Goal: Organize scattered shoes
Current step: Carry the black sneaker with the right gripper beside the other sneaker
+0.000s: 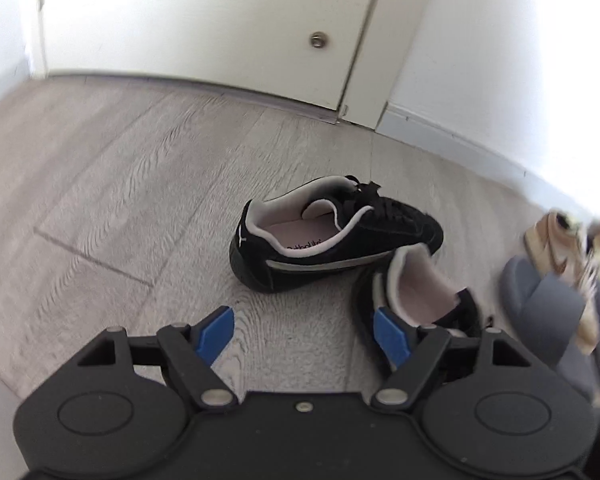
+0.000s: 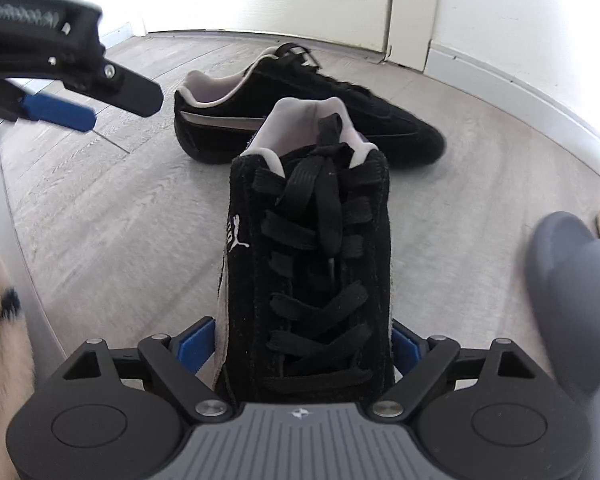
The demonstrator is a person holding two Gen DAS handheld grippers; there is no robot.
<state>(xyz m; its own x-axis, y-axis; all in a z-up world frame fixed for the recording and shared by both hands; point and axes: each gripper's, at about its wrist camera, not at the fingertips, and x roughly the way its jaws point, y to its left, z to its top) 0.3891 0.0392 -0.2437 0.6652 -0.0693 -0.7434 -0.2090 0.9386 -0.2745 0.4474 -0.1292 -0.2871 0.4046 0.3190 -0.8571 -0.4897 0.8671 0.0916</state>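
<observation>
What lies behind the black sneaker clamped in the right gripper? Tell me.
Behind the held sneaker, gripped by the right gripper, its matching black sneaker lies on the wood floor, toe pointing right. The held sneaker's heel hides part of the matching sneaker's side.

Two black sneakers (image 1: 336, 236) (image 2: 308, 264), one tan sneaker (image 1: 560, 252), one grey slide (image 1: 548, 312).

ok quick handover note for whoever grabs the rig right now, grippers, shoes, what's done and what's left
Right gripper: jaws closed on the toe end of one black sneaker, heel pointing away.
Left gripper: open, empty, above the floor.
The other black sneaker lies on the floor ahead, near the door.
A tan sneaker and a grey slipper sit to the right.
Done: one sneaker gripped.
Left: set it beside its mate, then tidy the rest.
</observation>
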